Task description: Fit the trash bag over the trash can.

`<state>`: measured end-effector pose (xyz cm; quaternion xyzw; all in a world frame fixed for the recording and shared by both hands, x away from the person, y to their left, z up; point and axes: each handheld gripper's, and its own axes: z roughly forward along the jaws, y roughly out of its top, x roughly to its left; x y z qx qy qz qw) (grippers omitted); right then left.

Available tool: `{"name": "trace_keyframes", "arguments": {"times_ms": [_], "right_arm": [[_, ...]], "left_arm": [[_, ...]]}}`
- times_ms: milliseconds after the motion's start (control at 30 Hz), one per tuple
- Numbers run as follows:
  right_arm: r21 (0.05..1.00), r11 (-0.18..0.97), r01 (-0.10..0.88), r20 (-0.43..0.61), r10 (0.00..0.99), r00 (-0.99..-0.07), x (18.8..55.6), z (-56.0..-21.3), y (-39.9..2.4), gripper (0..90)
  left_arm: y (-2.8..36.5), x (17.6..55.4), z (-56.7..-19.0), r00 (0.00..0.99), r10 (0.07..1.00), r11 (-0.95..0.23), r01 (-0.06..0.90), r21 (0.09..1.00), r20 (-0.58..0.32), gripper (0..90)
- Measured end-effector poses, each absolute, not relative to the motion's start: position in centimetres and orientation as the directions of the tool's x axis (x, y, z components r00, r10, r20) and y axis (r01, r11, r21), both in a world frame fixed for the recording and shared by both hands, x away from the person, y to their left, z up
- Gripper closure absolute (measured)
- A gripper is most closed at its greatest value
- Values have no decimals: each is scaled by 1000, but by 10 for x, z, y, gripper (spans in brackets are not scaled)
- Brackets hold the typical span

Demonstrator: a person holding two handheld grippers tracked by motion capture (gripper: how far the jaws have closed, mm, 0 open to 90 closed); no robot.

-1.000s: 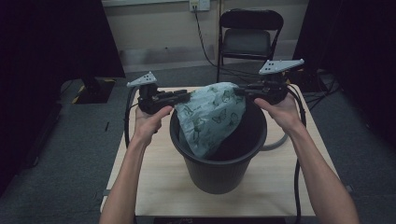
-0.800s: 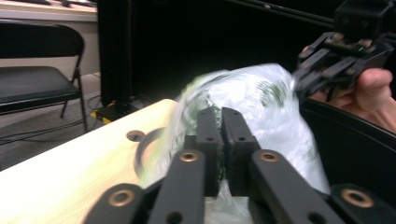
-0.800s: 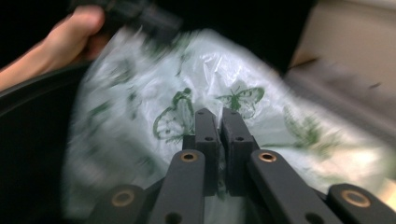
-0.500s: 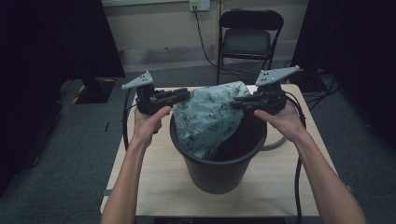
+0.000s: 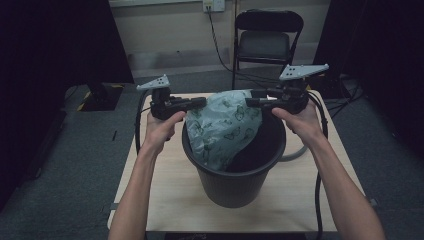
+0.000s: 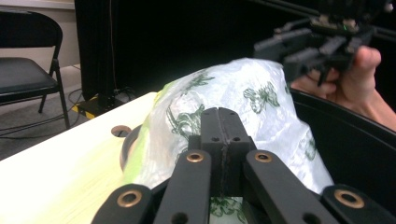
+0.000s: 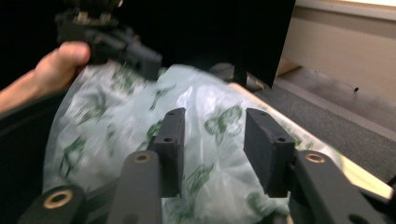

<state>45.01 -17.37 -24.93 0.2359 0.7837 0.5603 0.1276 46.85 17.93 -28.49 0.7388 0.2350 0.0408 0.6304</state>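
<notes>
Lining the bin [image 5: 235, 185]: left hand-held gripper [image 5: 200, 102] clamps the bag [image 5: 225, 127] at the rim; right hand-held gripper [image 5: 250, 101], jaws just parted, must regrip.

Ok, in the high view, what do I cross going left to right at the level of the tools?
Left tool → butterfly-print plastic bag sitting in the black bucket → right tool, jaws apart after just opening.
</notes>
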Motion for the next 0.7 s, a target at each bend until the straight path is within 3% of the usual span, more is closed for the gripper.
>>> {"name": "trace_keyframes", "arguments": {"times_ms": [233,400,533,633,700], "right_arm": [[963,124,238,135,542,-829,472,-245,-176,579],[934,213,286,124,556,-822,487,-252,-168,510],[894,297,336,114,573,-811,495,-266,-160,397],[891,304,336,113,568,-815,494,-265,-161,422],[870,358,339,87,566,-820,494,-265,-159,521]], "left_arm": [[175,454,-279,906,381,-119,243,963,-182,900],[175,446,-278,915,372,-125,219,968,-159,900],[178,438,-279,920,356,-107,213,971,-163,900],[179,436,-280,916,363,-97,217,971,-168,900],[177,434,-280,915,368,-100,214,972,-163,900]]}}
